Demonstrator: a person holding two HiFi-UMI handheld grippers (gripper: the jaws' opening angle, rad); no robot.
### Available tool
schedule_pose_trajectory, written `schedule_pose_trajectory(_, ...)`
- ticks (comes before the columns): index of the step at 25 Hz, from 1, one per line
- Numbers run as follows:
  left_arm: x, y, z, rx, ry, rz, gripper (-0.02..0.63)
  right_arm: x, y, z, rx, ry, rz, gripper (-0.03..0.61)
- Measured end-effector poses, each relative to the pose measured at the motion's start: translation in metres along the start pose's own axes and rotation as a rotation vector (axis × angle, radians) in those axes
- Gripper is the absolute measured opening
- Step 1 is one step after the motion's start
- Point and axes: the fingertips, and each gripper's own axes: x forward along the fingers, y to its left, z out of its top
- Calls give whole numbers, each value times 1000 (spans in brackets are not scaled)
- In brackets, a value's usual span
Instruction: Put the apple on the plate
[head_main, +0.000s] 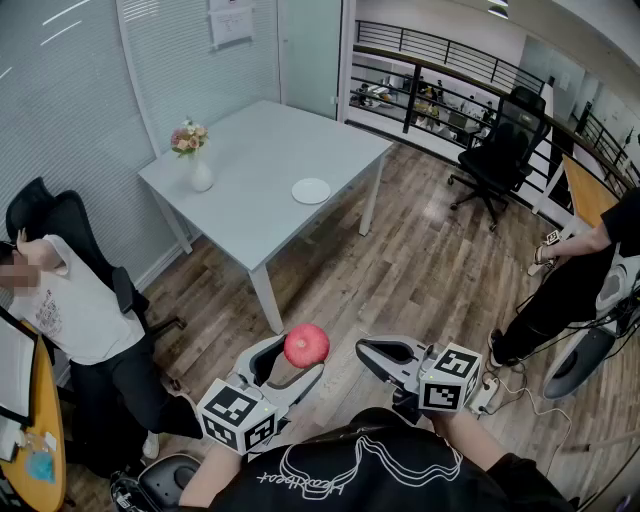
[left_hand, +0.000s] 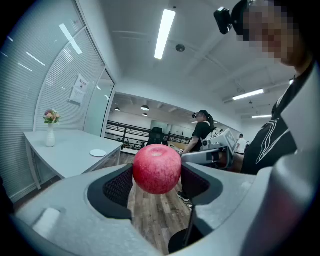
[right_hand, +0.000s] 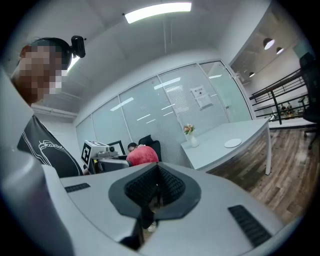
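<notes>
A red apple (head_main: 306, 345) sits clamped between the dark pads of my left gripper (head_main: 290, 365), held in the air over the wooden floor. The left gripper view shows the apple (left_hand: 156, 168) pinched on both sides. My right gripper (head_main: 385, 353) hovers just right of it, shut with nothing in it; its pads (right_hand: 156, 186) meet. The small white plate (head_main: 311, 190) lies empty near the right edge of a grey table (head_main: 250, 140) far ahead. The plate (left_hand: 98, 153) appears at the left of the left gripper view, and the plate (right_hand: 232, 143) at the right of the right gripper view.
A white vase with flowers (head_main: 198, 165) stands on the table's left side. A seated person (head_main: 70, 300) is at the left beside the glass wall. A black office chair (head_main: 500, 150) and another person (head_main: 575, 275) with equipment are at the right. Wooden floor lies between me and the table.
</notes>
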Motion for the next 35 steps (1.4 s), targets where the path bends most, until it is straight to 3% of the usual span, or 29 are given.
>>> schedule_pose_trajectory(8, -2, -3, -1, 3, 2, -15, 310, -2, 5, -3, 14, 1, -5, 8)
schedule_pose_trajectory(19, 49, -2, 0, -2, 45, -49, 310, -18, -45, 2, 98, -34, -30, 9)
schedule_pose_trajectory(26, 105, 29, 10, -8, 61, -4, 310, -4, -112, 24, 124, -52, 21, 9)
schedule_pose_trajectory(35, 212, 99, 46, -51, 68, 77, 310, 24, -236, 74, 143, -19, 76, 9)
